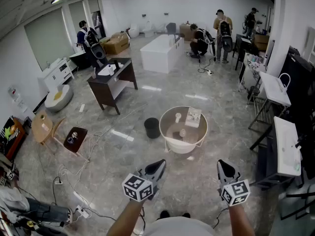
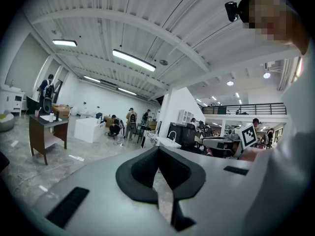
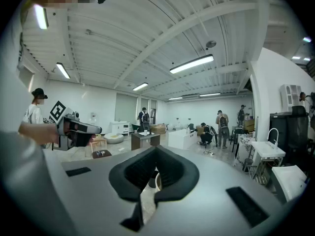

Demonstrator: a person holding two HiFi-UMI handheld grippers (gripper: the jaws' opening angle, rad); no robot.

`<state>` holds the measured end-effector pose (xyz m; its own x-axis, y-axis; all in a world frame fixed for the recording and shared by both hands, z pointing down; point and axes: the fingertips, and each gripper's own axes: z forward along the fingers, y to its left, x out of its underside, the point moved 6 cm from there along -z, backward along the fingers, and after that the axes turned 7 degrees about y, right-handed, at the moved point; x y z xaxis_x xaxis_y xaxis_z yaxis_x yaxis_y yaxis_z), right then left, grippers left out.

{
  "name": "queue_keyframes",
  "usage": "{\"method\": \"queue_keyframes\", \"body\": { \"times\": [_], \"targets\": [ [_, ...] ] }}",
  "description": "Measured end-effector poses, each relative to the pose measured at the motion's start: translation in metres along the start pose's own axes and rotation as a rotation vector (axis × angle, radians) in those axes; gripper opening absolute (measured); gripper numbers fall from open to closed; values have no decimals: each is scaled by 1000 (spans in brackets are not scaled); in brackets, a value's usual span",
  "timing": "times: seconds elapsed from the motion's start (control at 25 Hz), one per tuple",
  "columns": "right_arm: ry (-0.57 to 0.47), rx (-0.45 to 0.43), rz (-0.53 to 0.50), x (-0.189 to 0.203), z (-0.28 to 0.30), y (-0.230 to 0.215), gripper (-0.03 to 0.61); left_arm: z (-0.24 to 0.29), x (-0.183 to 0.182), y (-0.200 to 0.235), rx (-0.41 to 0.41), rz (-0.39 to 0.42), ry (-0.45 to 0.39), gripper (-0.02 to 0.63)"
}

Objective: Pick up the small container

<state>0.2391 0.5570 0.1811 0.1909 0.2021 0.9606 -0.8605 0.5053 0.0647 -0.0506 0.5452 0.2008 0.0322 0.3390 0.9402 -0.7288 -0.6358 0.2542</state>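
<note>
So far nothing is picked up. The left gripper (image 1: pixel 158 166) and right gripper (image 1: pixel 224 167) are side by side, both with jaws closed on nothing. The small container (image 1: pixel 177 117) stands inside a round white basin (image 1: pixel 170 141) on the floor, well ahead of both grippers. Reaching, gripping and lifting all remain.

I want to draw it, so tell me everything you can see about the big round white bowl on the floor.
The big round bowl is white outside with a thick rim and looks beige inside, smooth like ceramic or plastic. It sits upright on the shiny grey floor, out in the open room. Inside it lie a small white cup, a flat white packet and a small pale round piece. A black bin stands close by its left side; whether they touch is unclear.
</note>
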Motion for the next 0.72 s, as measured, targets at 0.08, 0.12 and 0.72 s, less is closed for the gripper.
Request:
{"method": "queue_keyframes", "body": {
  "times": [0.08, 0.12, 0.72],
  "targets": [
    [0, -7, -6, -1, 1, -2, 3, 1, 0, 0, -3, -2, 1, 15],
    [0, -9, -8, -1, 0, -3, 3, 2, 0, 0, -5, -3, 1, 15],
    [-20, -3, 13, 2, -4, 2, 9, 0, 3, -5, 9, -10, -11, 15]
  ]
}}
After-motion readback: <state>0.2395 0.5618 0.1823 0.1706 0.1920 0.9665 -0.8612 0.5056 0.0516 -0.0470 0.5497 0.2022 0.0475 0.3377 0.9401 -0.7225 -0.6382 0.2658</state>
